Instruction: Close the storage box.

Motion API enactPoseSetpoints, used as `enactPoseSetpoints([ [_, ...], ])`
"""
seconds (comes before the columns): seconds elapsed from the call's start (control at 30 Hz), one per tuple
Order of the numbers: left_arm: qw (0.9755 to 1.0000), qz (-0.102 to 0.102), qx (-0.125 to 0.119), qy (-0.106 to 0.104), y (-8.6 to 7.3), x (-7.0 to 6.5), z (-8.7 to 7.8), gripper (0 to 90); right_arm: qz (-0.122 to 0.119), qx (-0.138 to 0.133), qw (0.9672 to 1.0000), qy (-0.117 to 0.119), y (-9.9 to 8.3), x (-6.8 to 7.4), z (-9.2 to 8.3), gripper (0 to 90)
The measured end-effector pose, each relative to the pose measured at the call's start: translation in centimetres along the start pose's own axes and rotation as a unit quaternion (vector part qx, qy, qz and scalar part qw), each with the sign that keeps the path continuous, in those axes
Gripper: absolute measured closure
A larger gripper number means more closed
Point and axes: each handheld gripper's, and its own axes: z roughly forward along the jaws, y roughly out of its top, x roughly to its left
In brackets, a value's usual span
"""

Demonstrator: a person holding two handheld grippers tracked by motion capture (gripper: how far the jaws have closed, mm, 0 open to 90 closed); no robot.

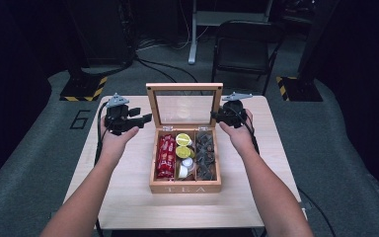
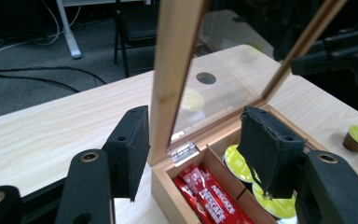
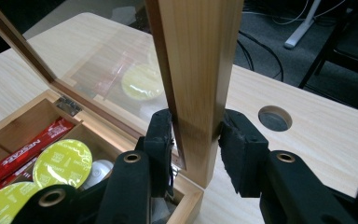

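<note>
Right now the tea box (image 1: 185, 186) sits mid-table with its glass lid (image 1: 184, 107) standing upright on the back hinges. The right gripper (image 3: 195, 135) is clamped on the lid's right side rail, low down near the hinge. The left gripper (image 2: 193, 149) has its jaws apart, straddling the left rail without pressing it. That rail runs vertically between its pads, so closing them would likely grip it.

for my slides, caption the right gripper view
Right tool clamps the side frame of the open tea box lid.
</note>
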Motion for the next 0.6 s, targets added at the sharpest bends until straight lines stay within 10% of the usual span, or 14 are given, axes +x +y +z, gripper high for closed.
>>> enactPoseSetpoints([
  [0.6,0.9995,0.031,-0.011,0.005,2.8,-0.5,2.2,54.3,-0.005,-0.003,1.0000,0.001,-0.5,0.3,-0.4,63.6],
])
